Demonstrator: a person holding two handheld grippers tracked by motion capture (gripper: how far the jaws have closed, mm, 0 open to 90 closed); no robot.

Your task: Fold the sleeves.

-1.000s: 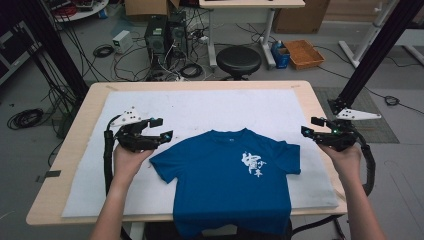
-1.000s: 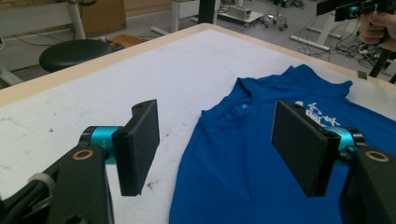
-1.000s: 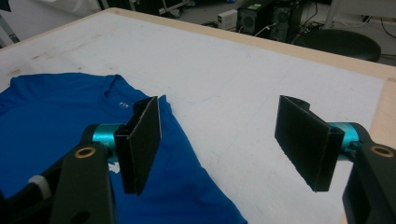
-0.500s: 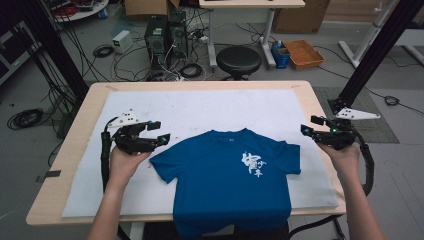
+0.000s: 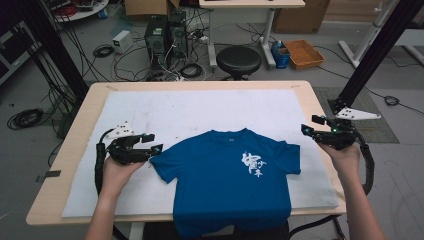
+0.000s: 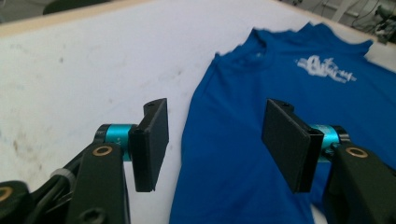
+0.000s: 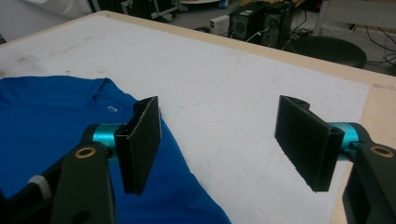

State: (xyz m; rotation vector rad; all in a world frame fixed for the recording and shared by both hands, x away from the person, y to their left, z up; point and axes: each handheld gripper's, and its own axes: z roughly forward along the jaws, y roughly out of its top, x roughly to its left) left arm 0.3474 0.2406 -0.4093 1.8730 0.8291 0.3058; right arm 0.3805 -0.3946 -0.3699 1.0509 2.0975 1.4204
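Left gripper [image 5: 150, 144] at the shirt's [image 5: 230, 180] left sleeve, jaws apart and just closing a little over the sleeve edge without pinching it; shirt flat on the white mat [image 5: 200, 110] of the bench [image 5: 310, 90]; right gripper [image 5: 306, 125] beside the right sleeve, jaws wide, empty.

I've got the shirt [image 5: 230, 187] flat on the mat [image 5: 200, 110], which lies on the worktop [image 5: 310, 92]; its hem hangs over the near edge. My left tool [image 5: 152, 144] sits at the shirt's left sleeve, sleeve edge between the jaws. My right tool [image 5: 307, 125] is just right of the right sleeve. Beyond the far edge, a stool [image 5: 238, 60] on the floor, a box [image 5: 302, 52] to its right.
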